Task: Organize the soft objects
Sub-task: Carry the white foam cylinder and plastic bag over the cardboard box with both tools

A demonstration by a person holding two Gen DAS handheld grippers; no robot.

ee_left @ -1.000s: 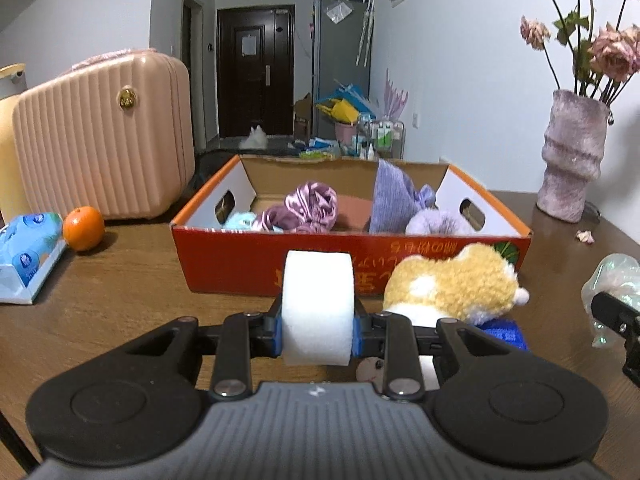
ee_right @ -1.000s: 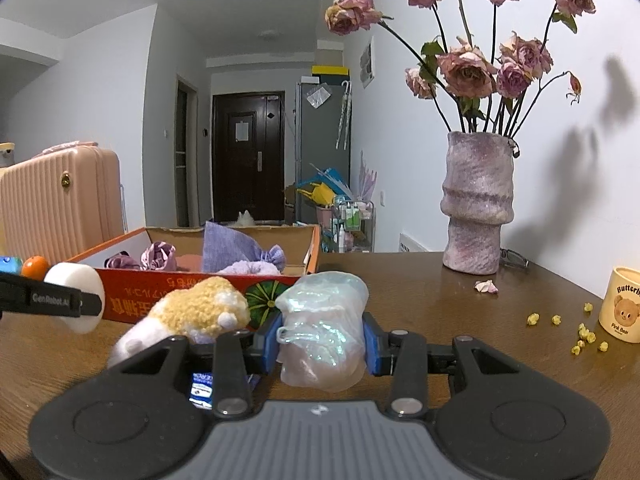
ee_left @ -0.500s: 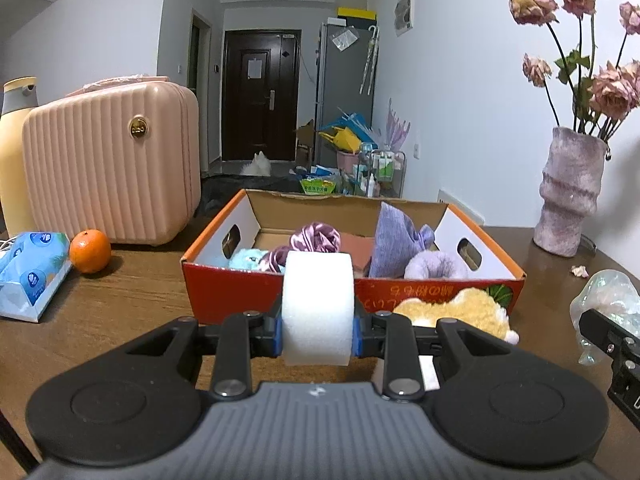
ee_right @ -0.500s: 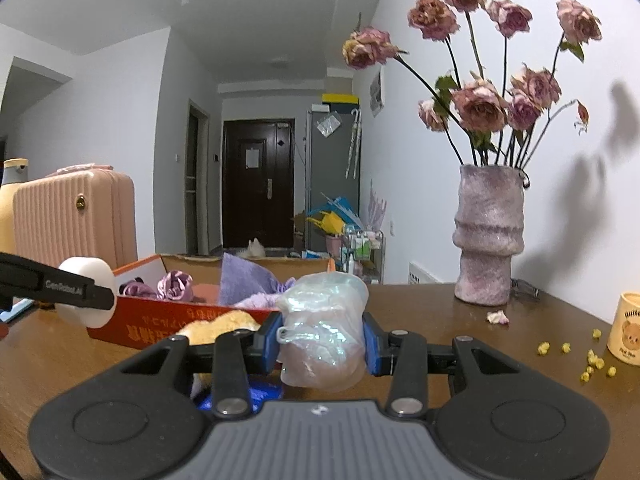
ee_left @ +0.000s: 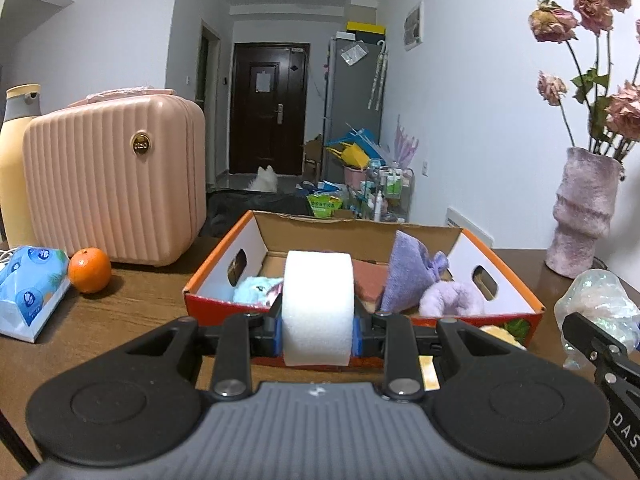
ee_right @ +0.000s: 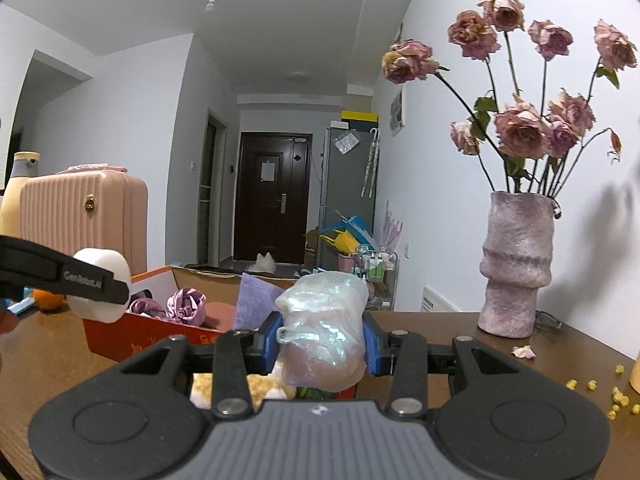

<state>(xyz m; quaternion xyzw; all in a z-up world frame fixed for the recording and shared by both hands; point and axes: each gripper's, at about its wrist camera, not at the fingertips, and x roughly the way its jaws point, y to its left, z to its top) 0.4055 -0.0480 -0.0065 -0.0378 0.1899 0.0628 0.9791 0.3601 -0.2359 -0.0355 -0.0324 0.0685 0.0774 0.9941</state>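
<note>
The left gripper point(ee_left: 318, 330) is clamped on a white foam roll point(ee_left: 318, 306), held in front of the orange cardboard box point(ee_left: 224, 280) that sits on the wooden table point(ee_left: 132, 308). The roll blocks the middle of the box, so only part of its contents shows: a pale blue plush point(ee_left: 256, 290) at the left, a lavender cloth pouch point(ee_left: 408, 276) standing on end, and a fluffy lilac scrunchie point(ee_left: 454, 298) beside it. From the right wrist a purple satin scrunchie point(ee_right: 186, 306) also shows inside. The right gripper point(ee_right: 322, 346) grips a crumpled iridescent plastic bag point(ee_right: 322, 334), near the box's right end. A yellow plush toy point(ee_right: 260, 386) lies on the table just before the box, mostly hidden under the right gripper's fingers; its shape is hard to make out. Something green beneath the bag is too covered to identify. At the left, an orange point(ee_left: 89, 270) sits beside a tissue pack point(ee_left: 30, 292) cut off by the frame edge
</note>
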